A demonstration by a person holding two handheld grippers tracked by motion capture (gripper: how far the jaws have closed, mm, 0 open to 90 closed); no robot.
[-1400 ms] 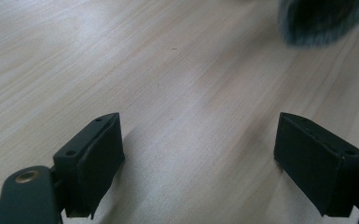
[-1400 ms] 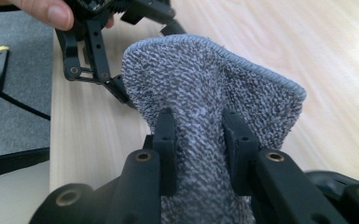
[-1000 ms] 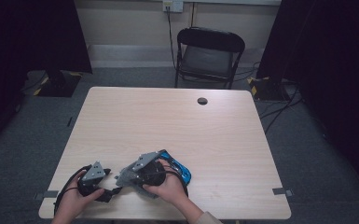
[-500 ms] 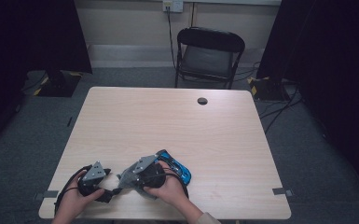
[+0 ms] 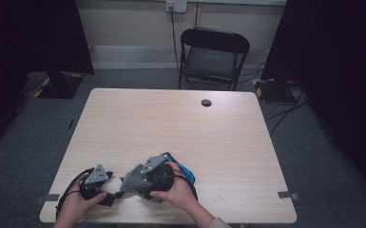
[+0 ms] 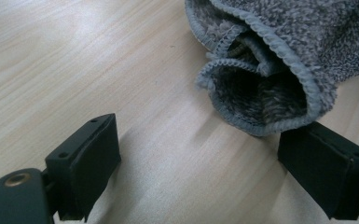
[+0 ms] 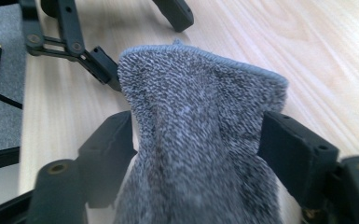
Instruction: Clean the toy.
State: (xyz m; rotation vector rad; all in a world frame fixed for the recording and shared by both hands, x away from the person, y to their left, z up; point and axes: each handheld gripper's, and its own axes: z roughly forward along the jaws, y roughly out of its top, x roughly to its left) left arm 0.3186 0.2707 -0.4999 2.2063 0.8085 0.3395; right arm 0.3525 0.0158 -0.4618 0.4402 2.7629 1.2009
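The grey cloth [image 7: 200, 140] lies bunched at the worktop's [image 5: 180, 123] near edge, its lower part cut off. The right gripper [image 7: 198, 140] has just been opening; whether its pads press is unclear. The left gripper [image 6: 200, 158] gapes wide, empty, just beside the cloth's rolled hem.

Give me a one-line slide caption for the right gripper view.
Grey terry cloth bunched between the right gripper's just-opened jaws on the wooden table, left gripper's jaws beyond.

Grey fuzzy cloth [image 7: 200, 135], folded, hemmed edges curled, on the table
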